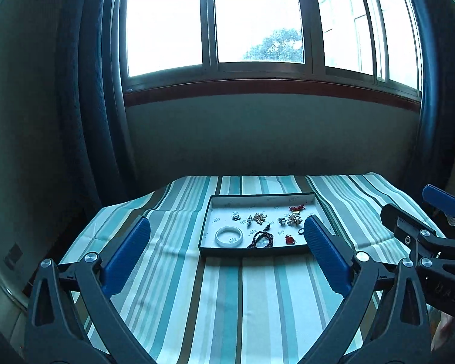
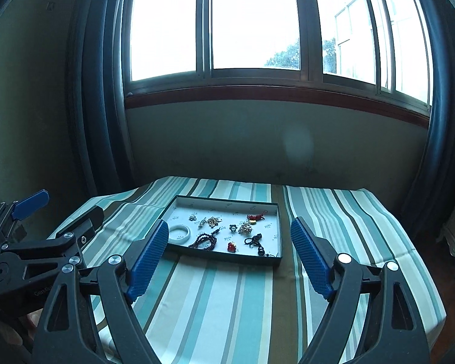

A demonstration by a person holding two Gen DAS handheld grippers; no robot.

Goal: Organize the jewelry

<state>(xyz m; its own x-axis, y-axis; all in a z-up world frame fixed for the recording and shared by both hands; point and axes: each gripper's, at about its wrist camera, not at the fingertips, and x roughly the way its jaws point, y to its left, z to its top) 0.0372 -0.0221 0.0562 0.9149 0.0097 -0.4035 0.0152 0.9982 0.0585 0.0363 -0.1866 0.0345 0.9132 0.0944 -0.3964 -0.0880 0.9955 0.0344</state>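
Here, your left hand-held gripper (image 1: pixel 226 236) is spread wide above the striped cloth (image 1: pixel 257 303) covering the bench, with nothing between its blue pads (image 1: pixel 127 254). The jewelry tray (image 1: pixel 207 223) lies ahead of it, just beyond the fingertips and shifted toward its right finger, which overlaps the tray's near right corner in that view. Inside, the white bangle (image 1: pixel 229 236) sits at the near left, the dark bead bracelet (image 1: pixel 261 239) just beside it, a small red charm (image 1: pixel 289 239) further right, and a scatter of small gold and red pieces toward the far side.

Your right hand-held gripper (image 2: pixel 230 235) is also wide apart and holds nothing. From it, the tray (image 2: pixel 277 230) lies ahead between the fingers, leaning toward the left one, whose tip covers part of the bangle (image 2: pixel 180 233). A dark pendant (image 2: pixel 253 239) lies near the tray's near right corner.
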